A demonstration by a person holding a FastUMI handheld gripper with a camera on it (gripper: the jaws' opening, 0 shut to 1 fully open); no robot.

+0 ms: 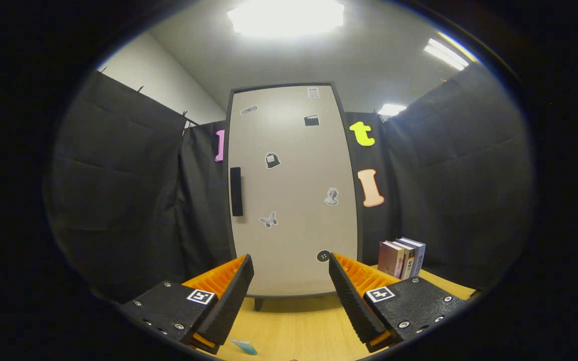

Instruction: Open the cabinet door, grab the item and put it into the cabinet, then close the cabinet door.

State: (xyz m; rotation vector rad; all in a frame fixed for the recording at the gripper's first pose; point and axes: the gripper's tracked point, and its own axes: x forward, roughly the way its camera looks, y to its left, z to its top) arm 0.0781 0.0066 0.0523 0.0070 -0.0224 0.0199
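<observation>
Facing a tall smooth cabinet (293, 190) with closed stickered door, slim handle (236, 191), ribbed gripper (291, 286) jaws released, wooden table (299, 326).

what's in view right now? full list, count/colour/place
cabinet: 1, beige door in a dark frame, shut, standing on the table beyond the fingers
door handle: 1, black, upright bar near the door's left edge
stickers: about 8, mostly grey and black, scattered over the door
books: a small upright row, pink, white and blue covers, on the table right of the cabinet
small item: 1, light blue, flat on the table near the left finger, partly cut off
table: 1, light wood
ceiling lights: 3, white
hand-held gripper: 1, fingers open, nothing between them, pointed at the cabinet
</observation>
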